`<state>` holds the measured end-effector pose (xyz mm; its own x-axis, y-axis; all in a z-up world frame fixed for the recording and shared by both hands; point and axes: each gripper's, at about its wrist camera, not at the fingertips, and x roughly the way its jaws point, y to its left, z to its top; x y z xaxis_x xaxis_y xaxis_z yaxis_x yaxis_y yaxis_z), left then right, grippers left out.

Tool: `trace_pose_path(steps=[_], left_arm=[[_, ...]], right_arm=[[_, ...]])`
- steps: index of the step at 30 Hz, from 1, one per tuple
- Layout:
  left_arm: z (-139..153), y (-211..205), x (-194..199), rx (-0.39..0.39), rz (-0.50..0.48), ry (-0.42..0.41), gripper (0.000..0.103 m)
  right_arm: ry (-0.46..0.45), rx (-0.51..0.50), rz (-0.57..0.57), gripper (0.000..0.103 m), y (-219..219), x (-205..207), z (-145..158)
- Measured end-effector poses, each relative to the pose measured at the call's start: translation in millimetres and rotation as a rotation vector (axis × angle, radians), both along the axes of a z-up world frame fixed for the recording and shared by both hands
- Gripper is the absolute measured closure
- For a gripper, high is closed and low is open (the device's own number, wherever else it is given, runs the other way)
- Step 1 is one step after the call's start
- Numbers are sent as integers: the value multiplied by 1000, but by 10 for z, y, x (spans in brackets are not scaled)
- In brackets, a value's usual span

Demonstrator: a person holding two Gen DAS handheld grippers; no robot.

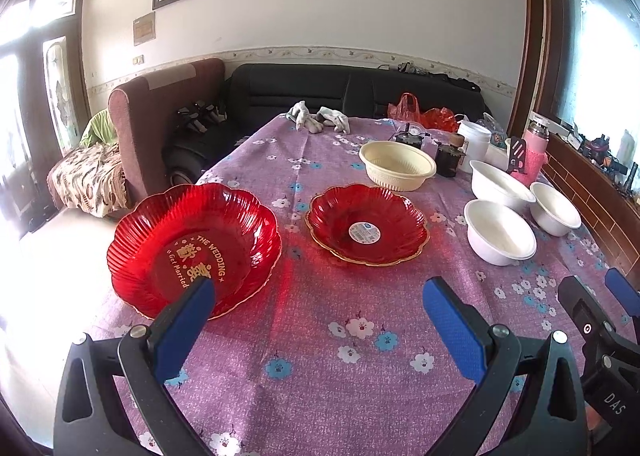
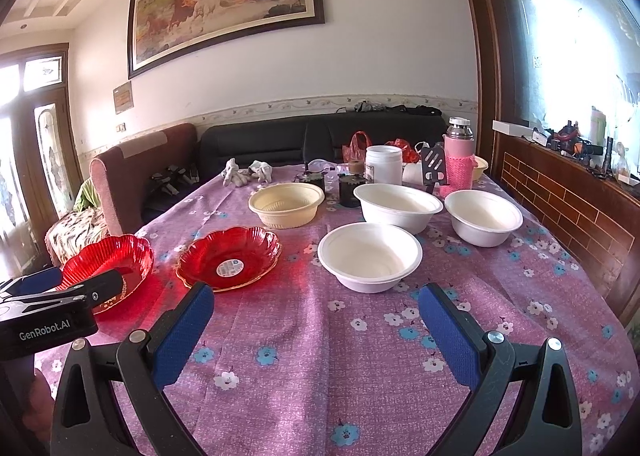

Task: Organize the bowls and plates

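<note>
Two red fluted plastic plates lie on the purple flowered tablecloth point(image 1: 320, 356): a larger one with gold lettering point(image 1: 192, 248) at the left and a smaller one with a round sticker point(image 1: 366, 228) beside it. A cream bowl point(image 1: 396, 164) stands behind them. Three white bowls point(image 1: 500, 232) point(image 1: 500, 184) point(image 1: 554, 208) stand at the right. My left gripper point(image 1: 320, 296) is open and empty, its left finger over the large plate's near rim. My right gripper point(image 2: 316, 304) is open and empty, just short of the nearest white bowl point(image 2: 370, 256) and the small red plate point(image 2: 230, 258).
At the table's far end are grey gloves point(image 1: 318, 118), dark jars point(image 1: 448, 158), a white tub point(image 1: 474, 140), a pink flask point(image 1: 534, 148) and red bags point(image 1: 424, 112). Sofas stand behind the table. A brick-pattern ledge point(image 2: 560, 196) runs along the right.
</note>
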<state>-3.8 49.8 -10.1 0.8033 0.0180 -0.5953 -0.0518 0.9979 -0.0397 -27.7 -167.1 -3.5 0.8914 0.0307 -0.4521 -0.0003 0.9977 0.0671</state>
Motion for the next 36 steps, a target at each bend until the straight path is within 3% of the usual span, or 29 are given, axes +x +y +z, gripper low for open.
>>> trace_pose_path(steps=[36], left_arm=[[43, 33, -125, -19, -11, -7, 0]], right_arm=[[-19, 33, 1, 0, 9, -129, 98]])
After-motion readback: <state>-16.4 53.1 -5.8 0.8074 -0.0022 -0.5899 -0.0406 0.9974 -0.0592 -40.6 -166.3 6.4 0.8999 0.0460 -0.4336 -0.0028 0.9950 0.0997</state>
